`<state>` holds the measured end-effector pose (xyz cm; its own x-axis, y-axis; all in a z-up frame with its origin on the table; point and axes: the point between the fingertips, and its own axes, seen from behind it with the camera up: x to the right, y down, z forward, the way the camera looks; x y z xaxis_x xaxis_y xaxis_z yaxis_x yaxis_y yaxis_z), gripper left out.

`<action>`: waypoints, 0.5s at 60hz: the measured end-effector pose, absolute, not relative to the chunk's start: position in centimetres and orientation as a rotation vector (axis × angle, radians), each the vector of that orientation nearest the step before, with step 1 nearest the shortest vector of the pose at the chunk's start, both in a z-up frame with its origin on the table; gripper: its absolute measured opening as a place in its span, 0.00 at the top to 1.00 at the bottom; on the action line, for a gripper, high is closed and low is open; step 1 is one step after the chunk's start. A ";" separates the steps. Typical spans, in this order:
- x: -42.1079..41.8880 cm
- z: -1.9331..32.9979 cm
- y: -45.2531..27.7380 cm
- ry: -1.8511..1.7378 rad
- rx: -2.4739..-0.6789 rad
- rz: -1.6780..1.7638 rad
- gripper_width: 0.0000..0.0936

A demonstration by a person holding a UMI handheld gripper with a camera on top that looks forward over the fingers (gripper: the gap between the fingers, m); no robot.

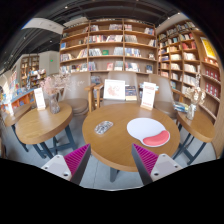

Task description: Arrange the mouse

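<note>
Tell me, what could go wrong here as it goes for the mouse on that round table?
The mouse lies well beyond the open gripper, so a long, poorly aimed reach might knock it across the table instead of catching it between the fingers.

The mouse pad sits close to the table's far right rim; a clumsy placement could push it toward the edge.

Upright signs stand at the back of the table, and a wide swing could tip one.
</note>
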<state>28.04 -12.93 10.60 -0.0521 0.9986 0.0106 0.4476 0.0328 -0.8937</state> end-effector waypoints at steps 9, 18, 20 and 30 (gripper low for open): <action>27.1 8.9 -17.6 -1.644 -1.486 0.995 0.09; 25.0 6.8 -20.4 -1.664 -1.496 0.998 0.09; 24.2 6.4 -20.7 -1.665 -1.494 0.993 0.09; 19.4 4.2 -21.3 -1.658 -1.537 0.958 0.09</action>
<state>19.42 -21.27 4.17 -0.0786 0.9969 -0.0051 0.5025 0.0352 -0.8638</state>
